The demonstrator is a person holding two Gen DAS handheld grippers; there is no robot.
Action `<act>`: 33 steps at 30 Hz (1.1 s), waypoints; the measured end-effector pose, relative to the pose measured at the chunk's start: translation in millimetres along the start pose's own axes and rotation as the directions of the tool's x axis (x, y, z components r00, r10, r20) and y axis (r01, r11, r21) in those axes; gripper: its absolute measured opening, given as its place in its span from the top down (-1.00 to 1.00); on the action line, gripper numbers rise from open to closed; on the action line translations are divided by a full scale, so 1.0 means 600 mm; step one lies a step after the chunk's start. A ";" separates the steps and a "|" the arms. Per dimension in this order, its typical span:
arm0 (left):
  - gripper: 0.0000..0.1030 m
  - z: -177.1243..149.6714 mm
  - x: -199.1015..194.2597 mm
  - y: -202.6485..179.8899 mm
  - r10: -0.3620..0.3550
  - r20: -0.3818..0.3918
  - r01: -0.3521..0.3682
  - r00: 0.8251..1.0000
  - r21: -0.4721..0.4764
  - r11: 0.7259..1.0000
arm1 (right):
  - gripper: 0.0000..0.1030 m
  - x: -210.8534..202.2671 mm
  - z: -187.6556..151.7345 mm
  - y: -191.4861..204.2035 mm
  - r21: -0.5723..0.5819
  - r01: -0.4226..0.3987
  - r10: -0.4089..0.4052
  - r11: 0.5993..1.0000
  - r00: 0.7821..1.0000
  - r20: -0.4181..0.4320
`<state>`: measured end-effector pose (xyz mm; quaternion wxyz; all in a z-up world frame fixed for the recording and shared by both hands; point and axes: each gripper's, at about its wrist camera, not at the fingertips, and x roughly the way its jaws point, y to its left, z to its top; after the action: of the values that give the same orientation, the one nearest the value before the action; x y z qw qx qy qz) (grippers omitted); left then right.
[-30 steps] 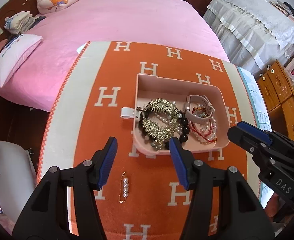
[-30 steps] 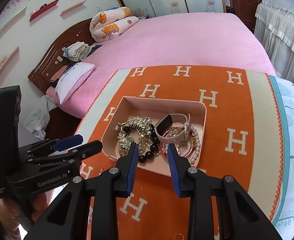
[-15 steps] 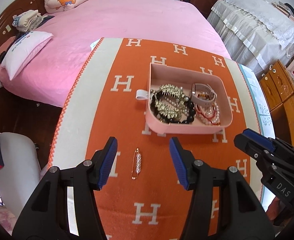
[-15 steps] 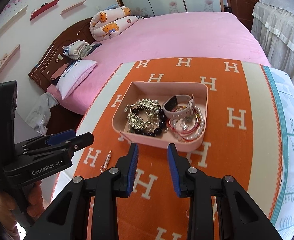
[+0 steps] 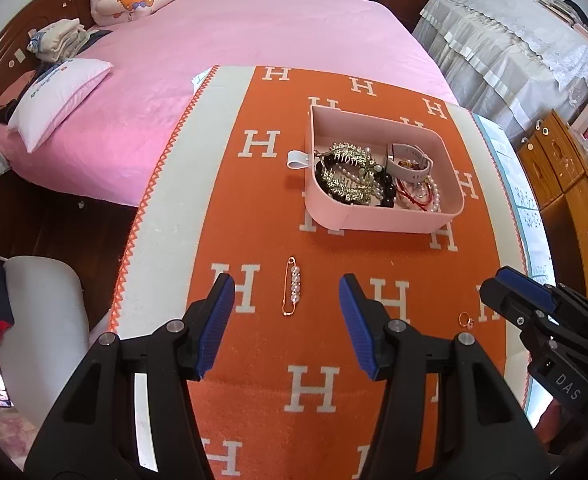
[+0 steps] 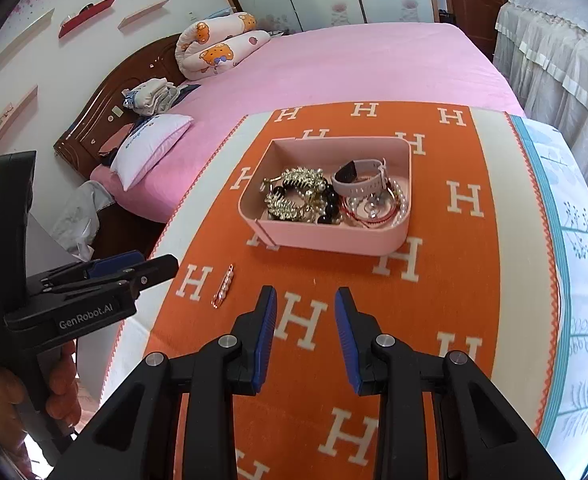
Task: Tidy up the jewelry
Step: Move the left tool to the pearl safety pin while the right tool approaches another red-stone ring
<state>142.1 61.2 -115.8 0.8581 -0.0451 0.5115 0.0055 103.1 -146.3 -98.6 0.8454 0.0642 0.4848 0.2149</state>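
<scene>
Reading "GenRobot.AI" on left gripper | "DAS" on right gripper

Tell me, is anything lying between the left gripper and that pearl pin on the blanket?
Nothing visible does. The pearl pin lies alone on the orange blanket, just ahead of the open left gripper. The pink tray sits farther back.

The pink tray sits on the orange H-patterned blanket, heaped with a gold hair claw, a watch and bead bracelets. Nearer than the tray, a pearl pin lies between the spread fingers of the left gripper. A small ring lies nearer than the tray's right corner, just beside the right gripper.
</scene>
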 end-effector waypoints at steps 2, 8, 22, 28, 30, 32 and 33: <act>0.01 -0.006 -0.008 0.005 -0.002 0.004 0.002 1.000 0.001 1.000 | 0.42 -0.005 -0.009 0.002 0.007 0.002 -0.002 1.000 1.000 0.000; 0.01 -0.018 -0.022 0.028 0.007 0.008 -0.007 1.000 -0.002 1.000 | 0.42 -0.023 -0.028 0.008 0.012 0.008 -0.008 1.000 1.000 0.017; 0.01 -0.059 0.012 0.069 0.013 -0.076 -0.015 0.997 -0.030 0.999 | 0.42 -0.025 -0.074 -0.017 0.049 0.033 -0.033 0.998 0.999 0.005; 0.01 -0.060 0.048 0.041 0.014 -0.106 -0.014 0.994 0.006 1.000 | 0.42 -0.013 -0.098 -0.052 0.057 0.074 -0.074 0.996 0.997 -0.009; 0.01 -0.057 0.062 0.029 0.015 -0.118 -0.012 0.993 0.021 1.000 | 0.42 -0.007 -0.104 -0.066 0.061 0.086 -0.086 0.994 0.996 -0.012; 0.01 -0.054 0.075 0.017 0.016 -0.130 -0.012 0.991 0.034 0.999 | 0.42 0.000 -0.108 -0.083 0.063 0.105 -0.104 0.992 0.994 -0.020; 0.01 -0.051 0.084 0.011 0.017 -0.136 -0.012 0.991 0.041 0.999 | 0.42 0.003 -0.111 -0.092 0.067 0.110 -0.108 0.992 0.994 -0.025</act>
<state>139.0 63.5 -174.8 0.8219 -0.0243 0.5691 -0.0017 64.2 -201.4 -152.3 0.8480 0.0643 0.5036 0.1523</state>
